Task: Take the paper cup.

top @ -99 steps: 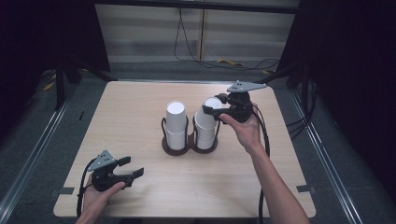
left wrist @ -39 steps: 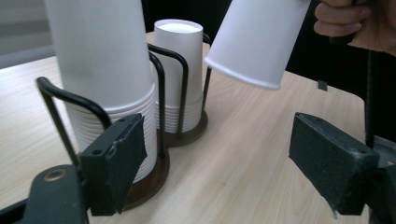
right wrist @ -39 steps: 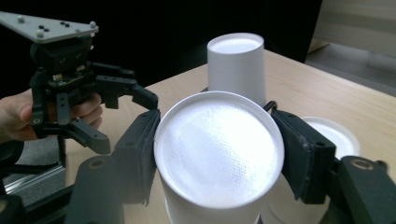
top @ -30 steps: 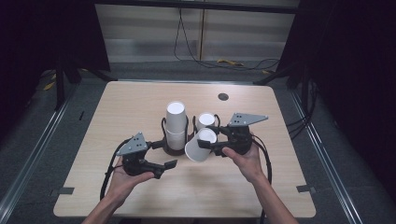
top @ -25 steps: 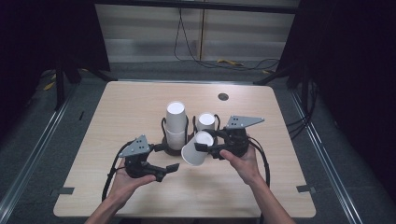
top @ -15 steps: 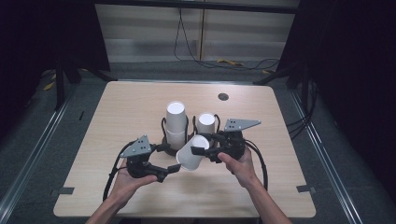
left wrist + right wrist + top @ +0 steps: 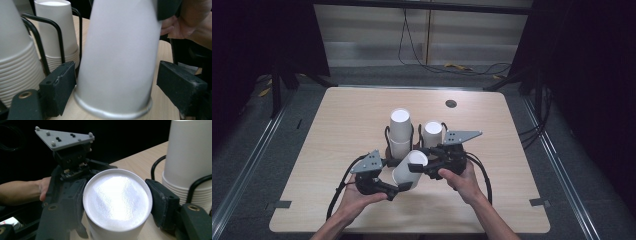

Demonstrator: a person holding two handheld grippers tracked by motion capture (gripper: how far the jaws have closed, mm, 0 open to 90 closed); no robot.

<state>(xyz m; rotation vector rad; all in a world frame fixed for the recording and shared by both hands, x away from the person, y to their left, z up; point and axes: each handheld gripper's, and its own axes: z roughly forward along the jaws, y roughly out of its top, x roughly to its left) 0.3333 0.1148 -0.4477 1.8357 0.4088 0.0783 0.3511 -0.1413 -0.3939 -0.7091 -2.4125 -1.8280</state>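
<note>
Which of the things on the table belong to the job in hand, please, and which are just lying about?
In the job:
- paper cup, clamped by the right gripper
- left gripper, jaws open either side of the cup's rim end
- two cup stacks in the black wire holder

Lying about:
- round dark grommet at the table's far side
- cables on the floor

A: The cup (image 7: 408, 170) is plain white, no print, same as both stacks (image 7: 400, 132). Their rack (image 7: 53, 30) is black wire.

B: Yep. Pale wood-grain tabletop (image 7: 337, 120), black tool (image 7: 424, 169) with a grey plate (image 7: 462, 136).
</note>
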